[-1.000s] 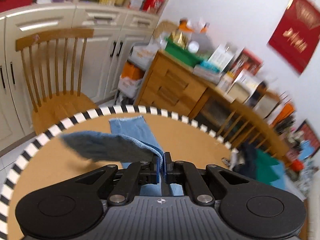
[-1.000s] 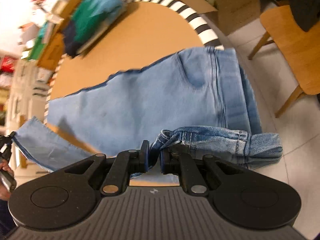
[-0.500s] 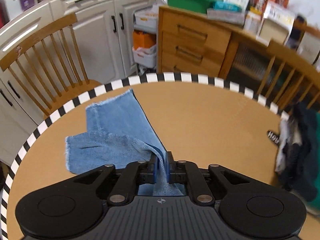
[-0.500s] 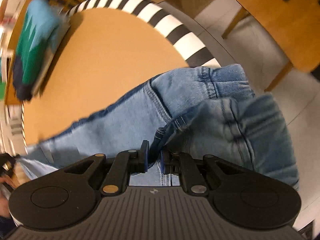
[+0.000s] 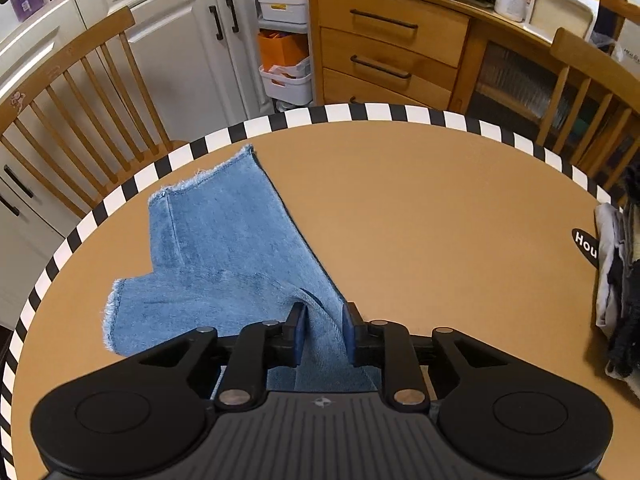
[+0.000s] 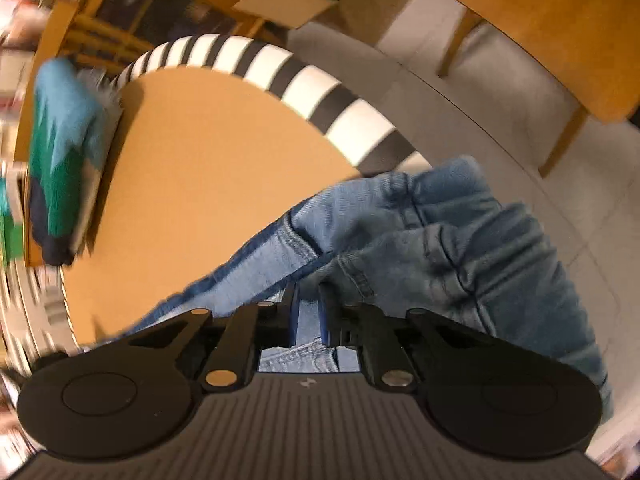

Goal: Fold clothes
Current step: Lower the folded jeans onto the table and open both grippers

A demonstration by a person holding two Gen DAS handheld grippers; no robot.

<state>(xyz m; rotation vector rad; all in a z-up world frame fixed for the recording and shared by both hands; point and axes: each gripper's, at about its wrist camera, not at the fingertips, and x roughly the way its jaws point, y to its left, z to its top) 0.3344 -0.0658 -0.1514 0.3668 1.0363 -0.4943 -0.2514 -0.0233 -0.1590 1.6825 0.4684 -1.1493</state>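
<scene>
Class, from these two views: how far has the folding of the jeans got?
Done: the jeans lie folded lengthwise on the table, one leg over the other, hems staggered. In hand: the left gripper and right gripper are opening, denim between the jaws. Left: the waist hangs bunched over the rim; cross folds remain.

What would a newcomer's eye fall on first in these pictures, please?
Probably the blue jeans, legs spread across the round table with its black-and-white striped rim, waistband bunched at the table's edge. Next, a fold of denim stands between the left gripper's opening jaws.
</scene>
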